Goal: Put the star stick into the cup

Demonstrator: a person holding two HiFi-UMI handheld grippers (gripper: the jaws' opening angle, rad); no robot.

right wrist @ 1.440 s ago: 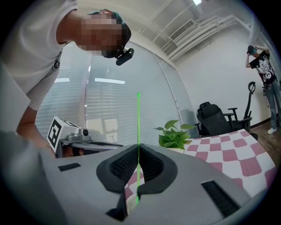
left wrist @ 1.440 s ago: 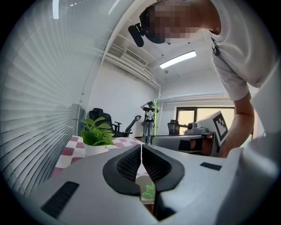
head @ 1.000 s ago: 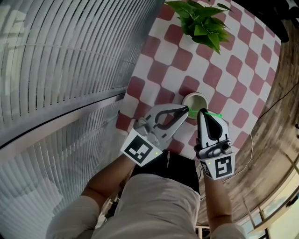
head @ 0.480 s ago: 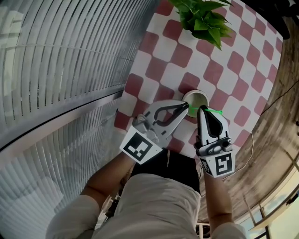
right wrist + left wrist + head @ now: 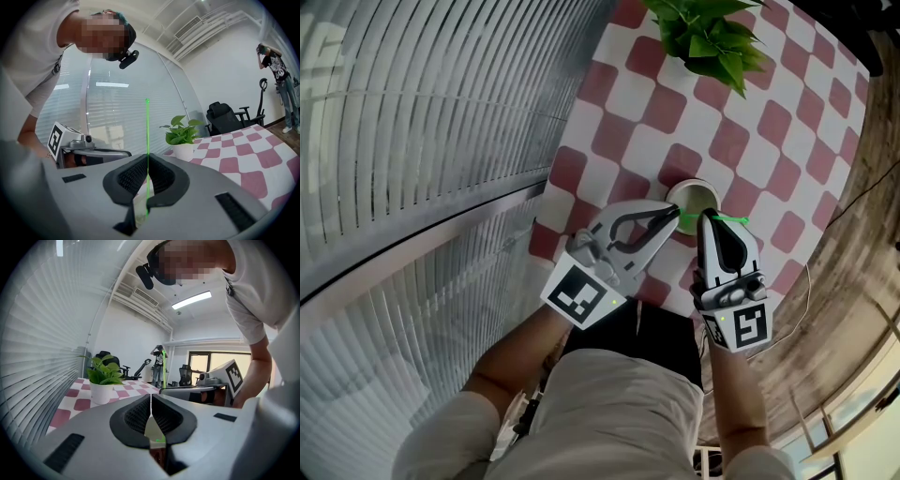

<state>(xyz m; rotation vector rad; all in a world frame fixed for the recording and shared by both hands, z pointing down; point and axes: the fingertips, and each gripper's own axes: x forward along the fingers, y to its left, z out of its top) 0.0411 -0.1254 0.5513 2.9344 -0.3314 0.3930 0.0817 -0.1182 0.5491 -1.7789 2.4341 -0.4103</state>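
At the near edge of the red-and-white checked table (image 5: 609,103) stands a pale cup (image 5: 692,197), with the 2 grippers meeting at its near rim. From the left side, the left gripper (image 5: 673,217) reaches the rim. In the left gripper view its jaws are pressed together on a thin pale edge that widens below them into the cup's wall (image 5: 154,430), so it pinches the cup by the rim. Just beside it, the right gripper (image 5: 705,221) is clamped on the star stick (image 5: 147,136), a thin green rod that rises upright from between the closed jaws. The rod's lower end shows below them against the cup's pale wall; whether that end is inside the cup I cannot tell. Seen from the head view, the stick is a short green streak (image 5: 733,221) by the right gripper's tip. A potted plant (image 5: 708,33) stands at the table's far end, well apart from the cup, and white blinds (image 5: 422,122) run along the left.
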